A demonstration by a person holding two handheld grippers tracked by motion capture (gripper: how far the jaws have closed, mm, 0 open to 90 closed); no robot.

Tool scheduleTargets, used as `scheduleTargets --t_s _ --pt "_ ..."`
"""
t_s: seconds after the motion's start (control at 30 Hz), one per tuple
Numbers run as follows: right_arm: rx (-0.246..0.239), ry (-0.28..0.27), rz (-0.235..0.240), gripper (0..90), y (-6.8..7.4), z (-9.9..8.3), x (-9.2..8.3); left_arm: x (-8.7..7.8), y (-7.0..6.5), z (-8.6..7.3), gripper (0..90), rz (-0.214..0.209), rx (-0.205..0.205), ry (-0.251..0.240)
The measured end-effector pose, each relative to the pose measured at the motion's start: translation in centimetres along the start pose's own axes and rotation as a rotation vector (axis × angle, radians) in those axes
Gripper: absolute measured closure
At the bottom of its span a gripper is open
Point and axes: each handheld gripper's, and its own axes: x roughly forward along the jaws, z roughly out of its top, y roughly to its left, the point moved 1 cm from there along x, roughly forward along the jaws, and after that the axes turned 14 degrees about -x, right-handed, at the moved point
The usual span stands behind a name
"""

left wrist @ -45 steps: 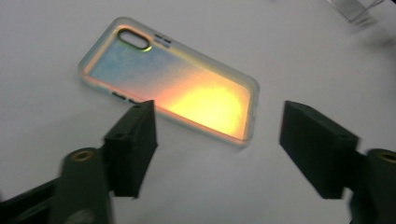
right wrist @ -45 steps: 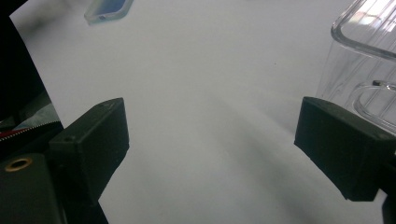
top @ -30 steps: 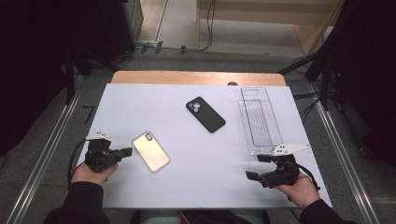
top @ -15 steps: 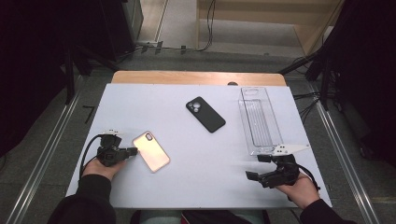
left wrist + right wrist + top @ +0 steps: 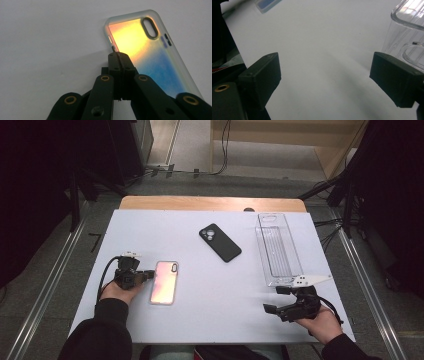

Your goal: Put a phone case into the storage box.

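Note:
An iridescent phone case (image 5: 165, 282) lies on its face at the front left of the white table (image 5: 200, 330), its camera cut-out toward the far side. My left gripper (image 5: 148, 275) is shut, and its closed tips touch the case's left long edge. In the left gripper view the joined jaws of the left gripper (image 5: 118, 57) meet the rim of the case (image 5: 150, 57), which glows orange to blue. My right gripper (image 5: 275, 300) rests open at the front right, with bare table between the jaws of the right gripper (image 5: 324, 75).
A black phone case (image 5: 220, 242) lies slanted at mid table. A long clear plastic tray (image 5: 277, 250) stands at the right, its near end just beyond my right gripper; its wall (image 5: 409, 30) shows in the right gripper view. Floor rails flank the table.
My left gripper has slid right up to the iridescent case, and the case has turned from slanted to nearly straight. The right gripper has kept still.

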Motion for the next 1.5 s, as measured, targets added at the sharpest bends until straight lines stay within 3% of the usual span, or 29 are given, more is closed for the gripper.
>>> scheduleTargets --t_s 0.67,0.77,0.8,0.83,0.87,0.9,0.93,0.97,1.03,1.1,1.13,1.3,1.5 --pt "0.002 0.004 -0.005 8.3 0.0 -0.1 0.0 1.4 -0.9 1.5 90.0 -0.044 0.030 0.009" --pt "0.000 0.004 -0.004 8.3 0.0 -0.1 0.0 1.0 -0.9 1.6 89.6 -0.060 0.014 -0.016" --pt "-0.001 0.003 -0.005 8.3 0.0 -0.1 0.0 0.7 -0.9 1.7 86.9 -0.061 0.017 -0.029" --pt "0.001 0.000 -0.006 8.3 -0.1 -0.1 0.0 0.4 -0.8 1.7 71.9 -0.067 0.016 -0.043" --pt "0.004 -0.001 -0.007 8.3 -0.1 -0.1 0.0 0.1 -0.9 1.8 69.0 -0.068 0.008 -0.055" --pt "0.002 0.001 -0.006 8.4 -0.1 -0.1 0.1 -0.2 -1.0 1.7 64.0 -0.088 0.004 -0.061" --pt "-0.001 0.000 -0.008 8.3 -0.2 0.0 0.1 -0.9 -1.2 1.6 56.7 -0.145 0.003 -0.052" --pt "0.000 0.001 -0.007 8.3 -0.2 0.0 0.2 -0.9 -1.2 1.6 53.1 -0.145 0.003 -0.052" --pt "0.001 -0.004 -0.003 8.4 -0.3 0.1 0.2 -1.5 -1.6 1.3 43.7 -0.188 0.024 -0.054" --pt "0.001 -0.007 0.000 8.3 -0.3 0.2 0.3 -2.3 -2.1 0.6 40.0 -0.246 0.057 -0.061" --pt "0.001 -0.007 0.000 8.3 -0.3 0.2 0.3 -2.3 -2.1 0.6 37.8 -0.246 0.057 -0.061" --pt "-0.003 -0.011 0.005 8.3 -0.2 0.3 0.4 -3.2 -3.1 -0.2 31.3 -0.303 0.131 -0.055" --pt "-0.002 -0.009 0.006 8.3 -0.3 0.2 0.3 -3.6 -3.9 -1.0 31.2 -0.343 0.157 -0.040"
